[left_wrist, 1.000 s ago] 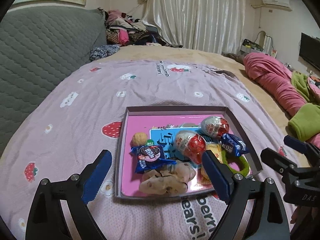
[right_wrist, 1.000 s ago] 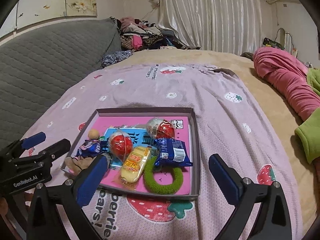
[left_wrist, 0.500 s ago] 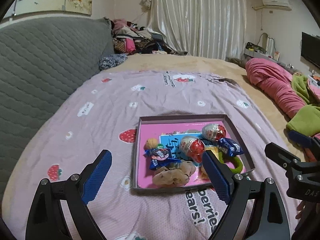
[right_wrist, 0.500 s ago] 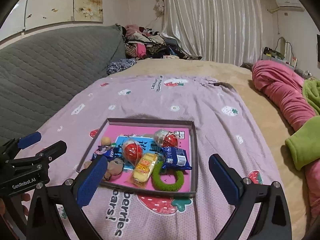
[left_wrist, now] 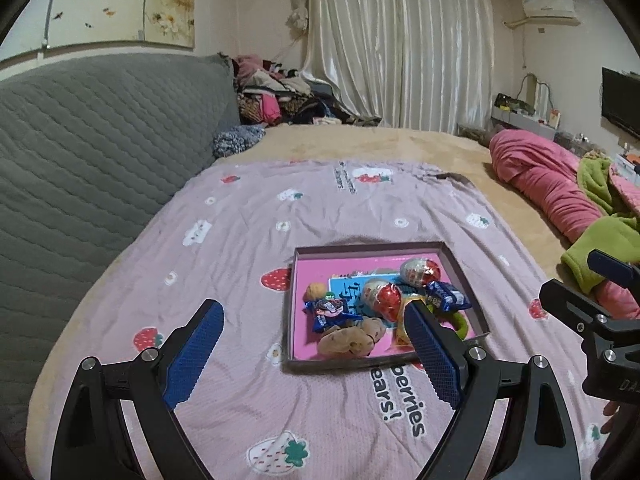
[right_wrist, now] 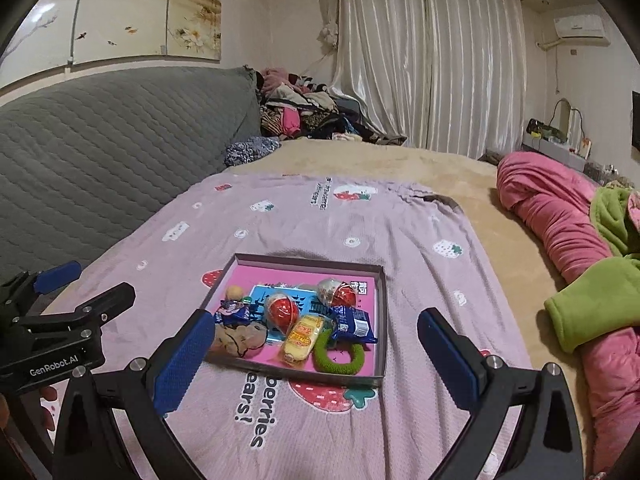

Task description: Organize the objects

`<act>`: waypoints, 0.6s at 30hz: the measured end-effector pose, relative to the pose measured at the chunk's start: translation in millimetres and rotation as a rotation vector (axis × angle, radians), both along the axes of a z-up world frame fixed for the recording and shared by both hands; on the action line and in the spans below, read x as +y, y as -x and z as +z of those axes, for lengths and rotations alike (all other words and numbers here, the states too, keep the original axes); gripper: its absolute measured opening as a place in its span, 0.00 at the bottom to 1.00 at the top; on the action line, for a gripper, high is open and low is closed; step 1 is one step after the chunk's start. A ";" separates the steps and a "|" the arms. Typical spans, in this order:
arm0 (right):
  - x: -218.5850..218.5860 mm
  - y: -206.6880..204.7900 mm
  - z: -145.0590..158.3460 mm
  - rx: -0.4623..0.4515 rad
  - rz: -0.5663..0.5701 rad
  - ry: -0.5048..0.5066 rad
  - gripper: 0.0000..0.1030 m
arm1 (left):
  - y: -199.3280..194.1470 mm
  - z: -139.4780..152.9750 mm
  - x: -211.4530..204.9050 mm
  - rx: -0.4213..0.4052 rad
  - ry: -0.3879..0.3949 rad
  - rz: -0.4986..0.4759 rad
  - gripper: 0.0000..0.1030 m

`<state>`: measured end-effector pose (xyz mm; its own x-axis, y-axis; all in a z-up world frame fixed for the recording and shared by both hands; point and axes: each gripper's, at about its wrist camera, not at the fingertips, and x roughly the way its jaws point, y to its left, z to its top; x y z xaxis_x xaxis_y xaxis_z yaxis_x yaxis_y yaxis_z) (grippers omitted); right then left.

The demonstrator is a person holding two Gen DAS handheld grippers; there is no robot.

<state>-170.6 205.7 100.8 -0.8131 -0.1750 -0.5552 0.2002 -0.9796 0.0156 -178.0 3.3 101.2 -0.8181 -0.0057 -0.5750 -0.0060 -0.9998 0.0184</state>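
A lilac bedspread (right_wrist: pixel 320 420) printed with strawberries and black lettering covers the near part of a wide bed and carries everything. Nearest the cameras, the left gripper (left_wrist: pixel 312 344) hangs above it with its blue-padded jaws spread wide and nothing between them; the right gripper (right_wrist: pixel 316 344) does the same, jaws well apart and empty.

Just beyond the fingertips a shallow square cardboard tray (right_wrist: pixel 382 320) with a grey rim and pink floor lies flat on the spread, and the task's things are all inside it. Along its near edge lie a beige cloth scrunchie (left_wrist: pixel 350 338), a yellow wrapped snack cake (right_wrist: pixel 302 336) and a fuzzy green hair ring (right_wrist: pixel 340 356). Behind them sit a blue candy wrapper (left_wrist: pixel 326 312), a blue biscuit packet (right_wrist: pixel 354 322) and a small brown walnut (left_wrist: pixel 315 291). Two red-and-white foil eggs (right_wrist: pixel 282 310) rest near the middle and far right of the tray.

Past the tray the lilac cloth ends and a tan blanket (left_wrist: pixel 380 144) takes over. A grey quilted headboard (left_wrist: pixel 92 160) runs along the left, a rolled pink duvet (right_wrist: pixel 556 216) and a lime-green fleece (right_wrist: pixel 592 304) lie on the right. Farthest back are a pile of clothes (right_wrist: pixel 308 112), pale satin curtains (left_wrist: pixel 400 40), a painted wall panel (right_wrist: pixel 132 12) and a white air conditioner (left_wrist: pixel 550 6).
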 end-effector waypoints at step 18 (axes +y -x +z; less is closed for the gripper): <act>7.0 -78.5 27.7 0.037 0.020 -0.002 0.99 | -86.7 17.6 2.8 0.020 -0.003 -0.008 0.90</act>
